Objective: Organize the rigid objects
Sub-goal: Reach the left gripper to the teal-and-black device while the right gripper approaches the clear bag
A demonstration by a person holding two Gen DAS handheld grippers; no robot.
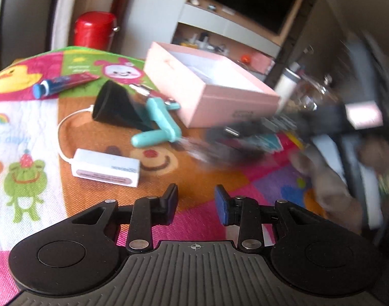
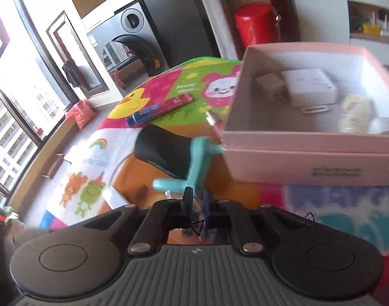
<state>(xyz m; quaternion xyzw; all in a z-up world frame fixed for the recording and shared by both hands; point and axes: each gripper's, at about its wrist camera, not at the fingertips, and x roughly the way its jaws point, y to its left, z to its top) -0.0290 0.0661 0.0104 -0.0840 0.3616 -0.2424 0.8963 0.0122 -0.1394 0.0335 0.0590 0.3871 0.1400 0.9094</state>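
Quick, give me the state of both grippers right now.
Left gripper: open, nothing between its fingers.
Right gripper: shut on a small clear object; too blurred to say what it is.

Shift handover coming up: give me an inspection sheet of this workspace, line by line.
Surface: colourful cartoon-print play mat, covering the table.
Job's things: open pink cardboard box holding white chargers and a yellow packet; teal plastic handled tool, black cone-shaped piece, red-and-blue tube, all on the mat.
Clutter: red cylindrical canister behind the mat.
Grippers: left gripper open, empty; right gripper nearly closed on a small clear item, identity unclear.
Cables: white cord from the white rectangular adapter.
Surroundings: washing machine, window, shelving.
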